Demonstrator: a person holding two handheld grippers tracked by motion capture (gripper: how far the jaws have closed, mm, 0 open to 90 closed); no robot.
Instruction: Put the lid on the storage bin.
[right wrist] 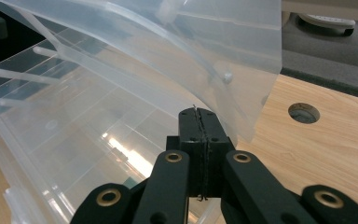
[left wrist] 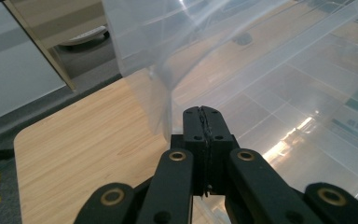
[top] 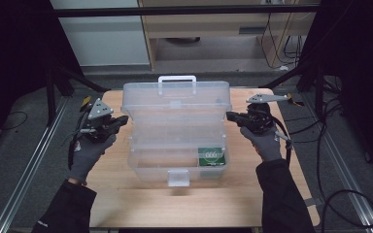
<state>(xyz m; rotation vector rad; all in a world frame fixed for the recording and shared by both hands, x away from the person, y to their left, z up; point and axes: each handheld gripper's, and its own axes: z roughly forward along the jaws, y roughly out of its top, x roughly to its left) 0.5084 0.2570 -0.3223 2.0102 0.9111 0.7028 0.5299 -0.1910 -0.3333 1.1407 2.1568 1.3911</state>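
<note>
Wooden counter (top: 126, 194) carries a clear plastic box (top: 177, 162) at its middle, lid (top: 177, 99) swung up and leaning back, white handle (top: 177, 83) on top, white latch (top: 178, 177) at the front. Inside the box, front right corner, a green packet (top: 211, 156). Left tongs (top: 122, 120) sit at the box's left side near the lid's lower corner, jaws clenched together; whether the lid's thin edge is caught between them is unclear. Right tongs (top: 230, 116) at the box's right side by the lid's edge, jaws also clenched, tips close to or touching the plastic, can't tell which. Round hole (right wrist: 304, 112) in the counter beside the right tongs.
</note>
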